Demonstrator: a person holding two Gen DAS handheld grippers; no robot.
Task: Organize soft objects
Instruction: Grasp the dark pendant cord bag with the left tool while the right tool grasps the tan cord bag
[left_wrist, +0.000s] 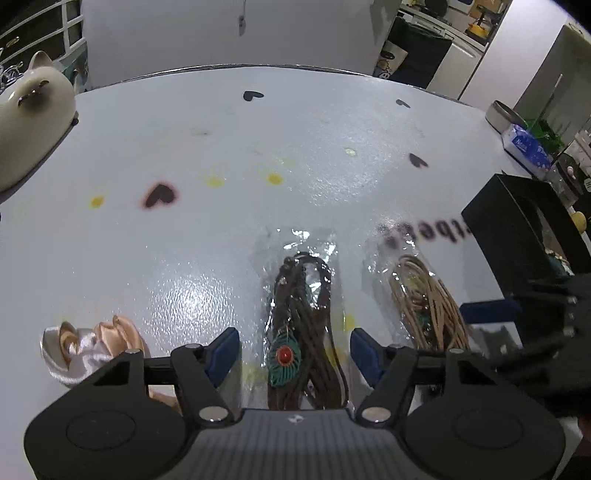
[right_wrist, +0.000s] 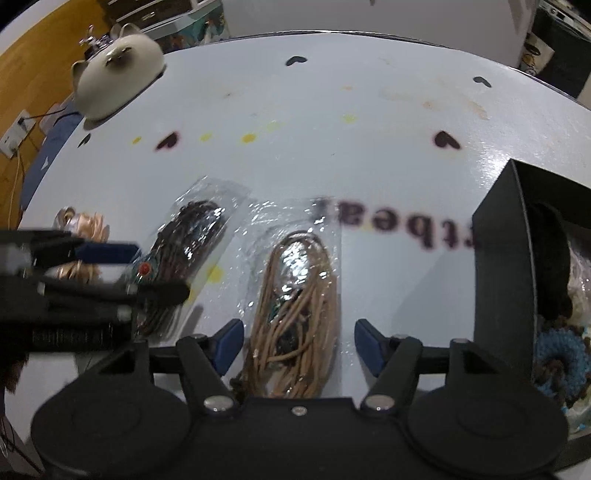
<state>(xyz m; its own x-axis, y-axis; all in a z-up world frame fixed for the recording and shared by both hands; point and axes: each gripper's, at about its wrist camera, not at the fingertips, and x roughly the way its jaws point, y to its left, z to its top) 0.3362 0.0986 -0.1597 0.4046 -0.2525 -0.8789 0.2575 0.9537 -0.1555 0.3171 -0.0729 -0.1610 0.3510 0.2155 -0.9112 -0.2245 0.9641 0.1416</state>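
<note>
Two open claws, two slippery packets on the white tabletop.
Your left gripper (left_wrist: 294, 354) straddles the clear packet of dark brown cord (left_wrist: 304, 325), the right gripper (right_wrist: 298, 345) the clear packet of tan cord (right_wrist: 299, 306); neither grips, both near the front edge. The glossy film may slide from the pads before the black box (right_wrist: 502, 266) at the right edge.

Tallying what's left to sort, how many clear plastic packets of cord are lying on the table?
2: brown cord packet between the left gripper's fingers, tan cord packet between the right gripper's. The black box may hide more.
</note>
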